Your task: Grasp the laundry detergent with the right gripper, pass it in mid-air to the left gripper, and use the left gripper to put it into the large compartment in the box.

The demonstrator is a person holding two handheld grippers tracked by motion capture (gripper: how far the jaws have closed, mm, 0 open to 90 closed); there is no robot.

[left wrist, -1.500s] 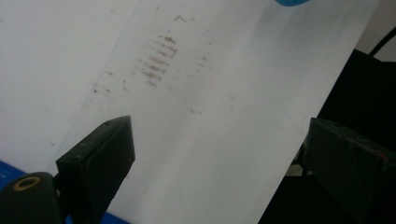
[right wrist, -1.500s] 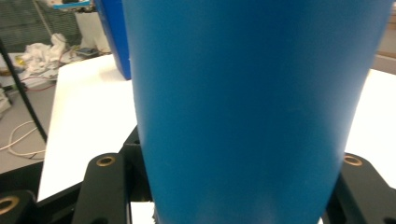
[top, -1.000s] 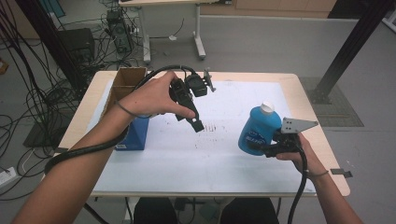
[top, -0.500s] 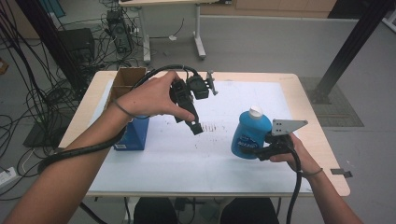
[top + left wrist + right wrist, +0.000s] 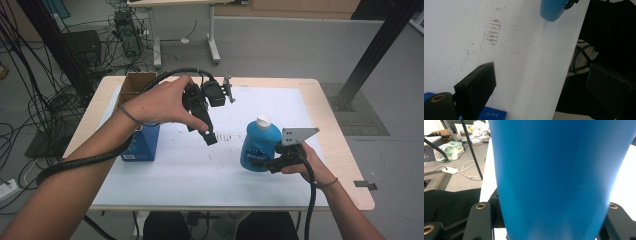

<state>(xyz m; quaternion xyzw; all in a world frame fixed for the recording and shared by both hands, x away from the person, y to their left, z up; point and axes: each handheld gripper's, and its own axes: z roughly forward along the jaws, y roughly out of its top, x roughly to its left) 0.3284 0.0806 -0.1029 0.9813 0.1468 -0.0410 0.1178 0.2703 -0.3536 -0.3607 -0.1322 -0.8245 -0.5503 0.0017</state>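
Right gripper (image 5: 270, 161) clamps the blue bottle (image 5: 259, 144) at four o'clock on the table (image 5: 345, 165), left gripper (image 5: 202, 125) hangs wide open and empty near centre, and that smooth bottle could slip if the squeeze eases.

On my bench (image 5: 340, 165) I counted one blue bottle (image 5: 259, 145), one blue box (image 5: 141, 142) and one cardboard box (image 5: 134, 85).

The white sheet (image 5: 200, 175) on the desk (image 5: 345, 165) is lying bare across its near and middle stretch, giving a claw free passage. A blue box (image 5: 142, 145) and an open carton (image 5: 135, 85) are blocking the left edge, while the blue bottle (image 5: 260, 145) is standing in the way at right.
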